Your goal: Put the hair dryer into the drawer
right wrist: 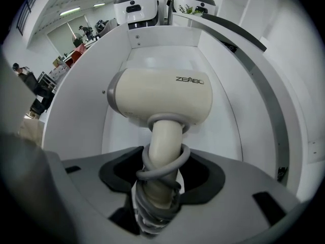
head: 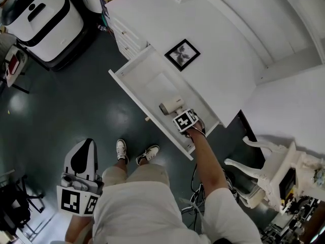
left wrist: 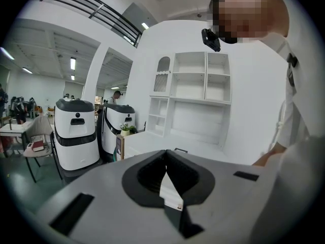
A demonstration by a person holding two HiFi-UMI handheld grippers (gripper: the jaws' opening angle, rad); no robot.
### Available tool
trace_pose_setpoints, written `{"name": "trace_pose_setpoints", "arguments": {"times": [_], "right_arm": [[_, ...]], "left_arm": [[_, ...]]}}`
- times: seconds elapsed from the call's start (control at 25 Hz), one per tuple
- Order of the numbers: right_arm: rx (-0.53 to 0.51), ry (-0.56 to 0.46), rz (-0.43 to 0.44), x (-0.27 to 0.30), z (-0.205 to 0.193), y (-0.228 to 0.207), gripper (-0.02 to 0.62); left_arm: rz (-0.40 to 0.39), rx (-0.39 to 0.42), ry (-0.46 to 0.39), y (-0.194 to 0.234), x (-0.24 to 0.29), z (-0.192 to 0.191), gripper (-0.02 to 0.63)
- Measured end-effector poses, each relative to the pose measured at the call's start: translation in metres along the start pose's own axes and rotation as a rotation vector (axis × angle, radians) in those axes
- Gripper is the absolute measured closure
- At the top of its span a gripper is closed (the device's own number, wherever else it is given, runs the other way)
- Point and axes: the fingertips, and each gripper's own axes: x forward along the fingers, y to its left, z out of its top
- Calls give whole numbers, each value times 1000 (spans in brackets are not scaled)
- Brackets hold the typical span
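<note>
A cream hair dryer (head: 171, 104) lies in the open white drawer (head: 147, 80), which is pulled out from under the white desk. In the right gripper view the dryer body (right wrist: 162, 98) rests on the drawer floor (right wrist: 223, 136), its grey cord wound round the handle. My right gripper (head: 184, 120) points down into the drawer. Its jaws (right wrist: 160, 166) stand either side of the wrapped handle, with gaps at the pads. My left gripper (head: 85, 151) hangs low beside the person's left leg, away from the drawer. It (left wrist: 165, 159) is shut, with nothing in it.
A framed picture (head: 182, 54) lies on the desk top just behind the drawer. White machines (head: 43, 19) stand on the dark floor at the upper left. A white chair (head: 264, 169) is at the right. The person's shoes (head: 134, 153) are in front of the drawer.
</note>
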Motion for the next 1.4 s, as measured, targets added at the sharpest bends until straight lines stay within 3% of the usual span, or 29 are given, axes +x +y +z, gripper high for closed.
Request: {"name": "trace_pose_setpoints", "arguments": {"times": [0.36, 0.56, 0.68, 0.96, 1.2, 1.4], "right_arm": [[40, -56, -105, -27, 10, -8, 284], [130, -177, -223, -64, 27, -17, 284], [212, -252, -247, -89, 33, -9, 288], [481, -448, -121, -150, 38, 48, 356], [690, -602, -173, -202, 18, 71, 489], [765, -667, -242, -237, 5, 77, 560]], "left_arm": [[-64, -1, -25, 8, 1, 10, 589], [-129, -8, -54, 9, 8, 18, 589], [-170, -15, -72, 8, 11, 23, 589], [-267, -36, -113, 10, 22, 35, 589], [-345, -45, -137, 11, 28, 44, 589], [-390, -48, -165, 15, 30, 54, 589]]}}
